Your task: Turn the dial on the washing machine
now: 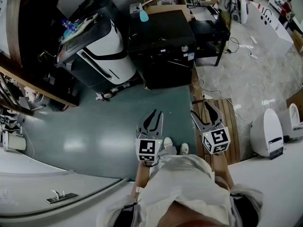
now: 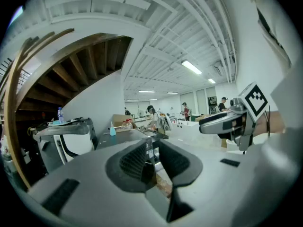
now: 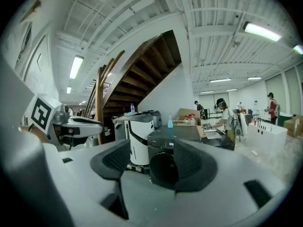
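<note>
The black front-loading washing machine (image 1: 161, 41) stands on the floor in the upper middle of the head view. Its round dial (image 1: 184, 48) is at the right end of the front panel, and a blue bottle (image 1: 143, 16) sits on its top at the left. Just left of it is a white-and-black appliance (image 1: 102, 48). Both claws are low in the frame, well apart from the machine, over the grey-green floor (image 1: 94, 122). The left claw (image 1: 155, 116) has its jaws at a narrow gap with nothing between them. The right claw (image 1: 206, 113), beside it near a strip of wooden flooring (image 1: 227, 126), has its jaws moderately wide and holds nothing. In the right gripper view the machine's dark door shows far off between them.
</note>
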The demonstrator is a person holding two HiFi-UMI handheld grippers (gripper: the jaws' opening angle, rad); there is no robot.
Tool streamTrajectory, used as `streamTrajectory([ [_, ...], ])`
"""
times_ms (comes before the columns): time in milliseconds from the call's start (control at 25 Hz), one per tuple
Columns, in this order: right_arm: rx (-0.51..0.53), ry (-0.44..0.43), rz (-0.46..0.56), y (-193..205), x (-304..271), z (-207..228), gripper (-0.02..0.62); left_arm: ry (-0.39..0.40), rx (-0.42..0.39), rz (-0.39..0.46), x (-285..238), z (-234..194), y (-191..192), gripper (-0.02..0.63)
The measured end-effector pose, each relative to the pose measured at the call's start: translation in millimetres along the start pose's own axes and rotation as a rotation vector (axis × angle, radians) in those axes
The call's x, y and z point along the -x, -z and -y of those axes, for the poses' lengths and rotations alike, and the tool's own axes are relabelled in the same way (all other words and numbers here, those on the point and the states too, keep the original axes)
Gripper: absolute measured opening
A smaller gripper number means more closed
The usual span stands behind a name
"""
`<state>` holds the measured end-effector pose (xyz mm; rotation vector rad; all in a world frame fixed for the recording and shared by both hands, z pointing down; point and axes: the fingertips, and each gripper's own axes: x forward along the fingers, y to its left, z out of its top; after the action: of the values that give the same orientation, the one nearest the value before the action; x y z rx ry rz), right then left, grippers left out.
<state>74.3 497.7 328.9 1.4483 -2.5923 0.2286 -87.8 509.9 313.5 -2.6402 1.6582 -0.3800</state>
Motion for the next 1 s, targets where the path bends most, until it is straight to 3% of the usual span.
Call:
streamTrajectory([
  [160, 0.004, -0.005, 0.001, 0.1, 4.6, 2.2, 0.283, 0.006, -0.002, 0.003, -3.7, 10.0, -3.6, 0.087],
  [360, 0.020, 0.002, -0.010, 0.2, -8.8, 6.5, 0.346, 0.011, -0.005, 0.010, -15.6, 5.4, -5.3, 0.087],
  [1000, 0.016, 0.013, -0.054, -6.5, -79.8, 15.5, 0.326, 0.047, 0.018, 0.008, -65.9, -44.5, 2.9, 0.087],
])
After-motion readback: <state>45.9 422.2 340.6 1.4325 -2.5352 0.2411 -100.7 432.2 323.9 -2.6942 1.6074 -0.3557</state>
